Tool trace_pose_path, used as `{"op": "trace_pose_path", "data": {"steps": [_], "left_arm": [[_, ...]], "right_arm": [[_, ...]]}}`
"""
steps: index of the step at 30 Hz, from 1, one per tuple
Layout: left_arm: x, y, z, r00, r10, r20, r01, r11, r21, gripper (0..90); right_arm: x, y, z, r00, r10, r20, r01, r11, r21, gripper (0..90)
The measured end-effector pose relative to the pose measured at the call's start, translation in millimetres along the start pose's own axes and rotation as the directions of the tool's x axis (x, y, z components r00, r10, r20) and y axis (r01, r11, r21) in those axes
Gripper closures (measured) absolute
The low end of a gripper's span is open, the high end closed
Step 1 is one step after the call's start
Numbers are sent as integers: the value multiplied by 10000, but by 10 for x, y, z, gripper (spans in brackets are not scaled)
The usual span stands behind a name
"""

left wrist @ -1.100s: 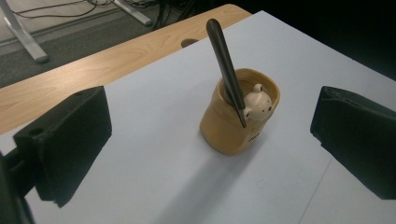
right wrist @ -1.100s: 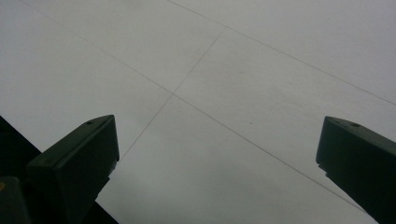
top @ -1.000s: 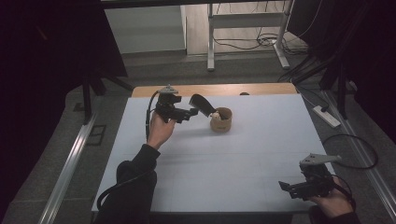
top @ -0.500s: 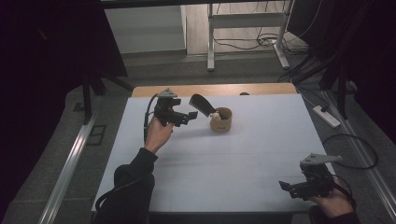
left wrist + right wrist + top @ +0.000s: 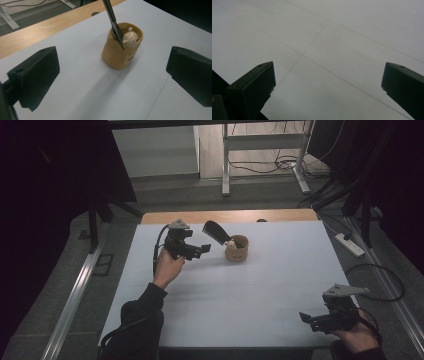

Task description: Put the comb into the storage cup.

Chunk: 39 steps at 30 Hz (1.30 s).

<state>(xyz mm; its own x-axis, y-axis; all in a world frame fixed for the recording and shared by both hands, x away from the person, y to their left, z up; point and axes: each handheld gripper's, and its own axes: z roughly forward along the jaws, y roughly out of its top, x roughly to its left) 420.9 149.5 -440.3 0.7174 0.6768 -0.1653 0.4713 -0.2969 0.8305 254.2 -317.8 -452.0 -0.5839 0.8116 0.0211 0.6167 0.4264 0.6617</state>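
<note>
The left gripper (image 5: 202, 251) hovers with jaws spread wide, gripping nothing; just ahead of its tips stands the tan cup (image 5: 121, 49), a black spatula (image 5: 216, 232) leaning inside; the right gripper (image 5: 306, 318), well apart, gapes empty above the white table (image 5: 260, 295).

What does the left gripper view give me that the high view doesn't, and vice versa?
Left gripper view alone: the small cream bear figure on the cup's rim, and dark lettering low on the cup's side, too small to read.
High view alone: the right gripper at the table's near right corner, the person's hands, and the floor around the white table.
Both: the tan cup with the black spatula standing in it, and the left gripper, open and short of the cup.
</note>
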Motion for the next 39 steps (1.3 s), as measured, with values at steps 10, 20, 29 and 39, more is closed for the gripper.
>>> {"op": "trace_pose_path", "data": {"steps": [10, 20, 29, 39], "left_arm": [[-43, -74, -3, 9999, -92, 126, 89, 9998, 197, 0], [-89, -160, -52, 9999, -104, 44, 102, 9994, 330, 0], [-139, -208, -78, 10000, 18, -6, -18, 9994, 342, 0], [-180, -251, -168, 10000, 14, -42, -13, 9996, 266, 0]], "right_arm": [[-12, 4, -3, 9999, -37, 117, 40, 9995, -302, 0], [-12, 5, -2, 9999, -106, 92, 109, 9993, -355, 0], [-8, 7, 2, 9999, -141, 73, 143, 9993, -346, 0], [5, 7, 2, 9996, -234, 168, 240, 9991, -345, 0]]}}
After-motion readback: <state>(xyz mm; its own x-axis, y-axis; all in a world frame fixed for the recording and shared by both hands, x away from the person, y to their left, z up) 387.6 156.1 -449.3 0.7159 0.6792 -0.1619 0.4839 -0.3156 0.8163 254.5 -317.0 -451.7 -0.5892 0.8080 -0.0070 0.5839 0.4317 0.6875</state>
